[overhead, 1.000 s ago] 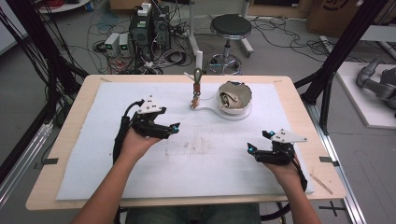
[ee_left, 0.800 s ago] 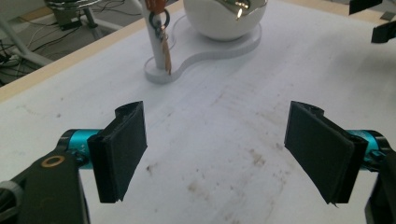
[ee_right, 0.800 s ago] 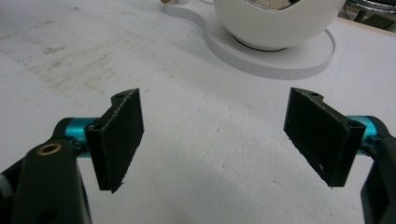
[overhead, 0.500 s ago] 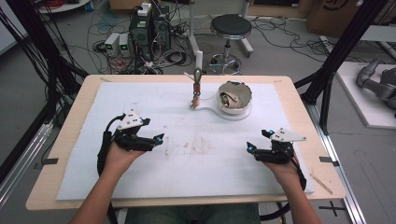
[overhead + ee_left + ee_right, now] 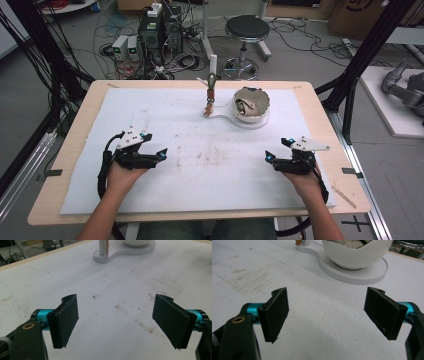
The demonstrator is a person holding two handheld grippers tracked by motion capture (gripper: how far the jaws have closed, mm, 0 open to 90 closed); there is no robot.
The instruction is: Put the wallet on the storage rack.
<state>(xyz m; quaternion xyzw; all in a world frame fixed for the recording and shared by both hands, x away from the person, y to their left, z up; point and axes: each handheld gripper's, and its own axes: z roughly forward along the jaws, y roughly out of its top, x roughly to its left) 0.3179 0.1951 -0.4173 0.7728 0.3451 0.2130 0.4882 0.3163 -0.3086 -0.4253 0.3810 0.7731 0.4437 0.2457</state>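
Both grippers rest low near the person, the left gripper (image 5: 159, 154) and right gripper (image 5: 270, 157) each spread wide and empty, probably readying to reach the bowl (image 5: 251, 104) on its white stand (image 5: 227, 114) at the far middle of the table (image 5: 70, 145).

I cannot read any words, numbers or signs here, not on my table (image 5: 75, 150), the white bowl (image 5: 357, 257), or the boxes far back.
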